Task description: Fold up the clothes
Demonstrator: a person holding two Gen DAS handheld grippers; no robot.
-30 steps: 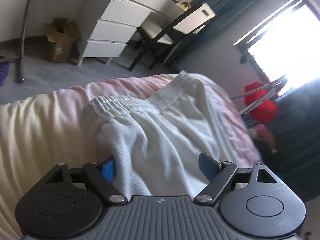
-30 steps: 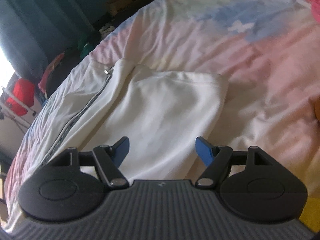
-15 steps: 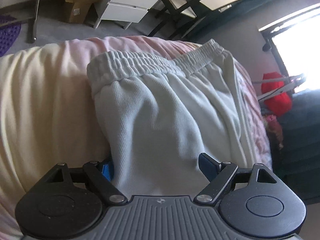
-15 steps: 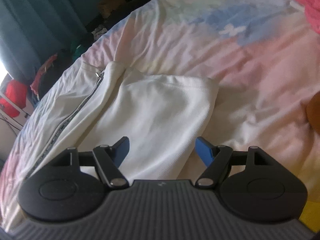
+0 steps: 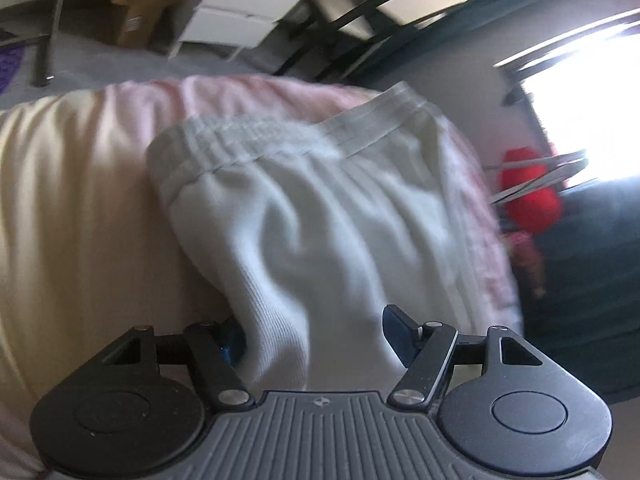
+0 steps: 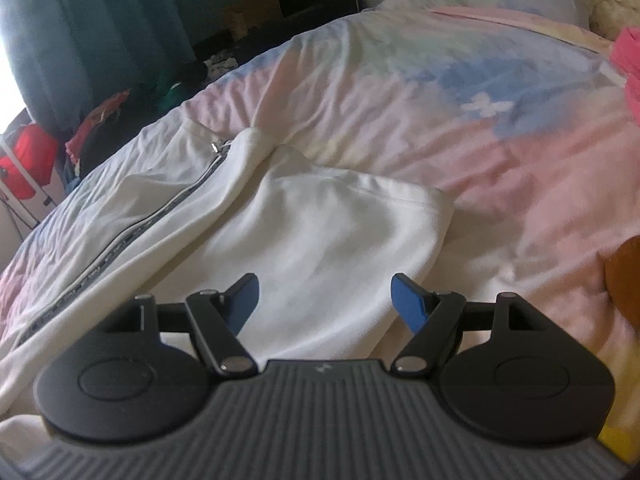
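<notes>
A white ribbed zip-up jacket [image 6: 280,248] lies spread on the bed's pastel pink, yellow and blue tie-dye duvet [image 6: 500,152]. Its elastic ribbed hem [image 5: 256,140] rests near the bed's edge in the left wrist view, the zipper [image 6: 132,232] running along the garment in the right wrist view. The left gripper [image 5: 316,336] is closing its blue-padded fingers [image 5: 396,324] around a raised fold of the white fabric, the left pad half buried behind it. The right gripper [image 6: 324,300] hovers with fingers apart above the folded sleeve.
</notes>
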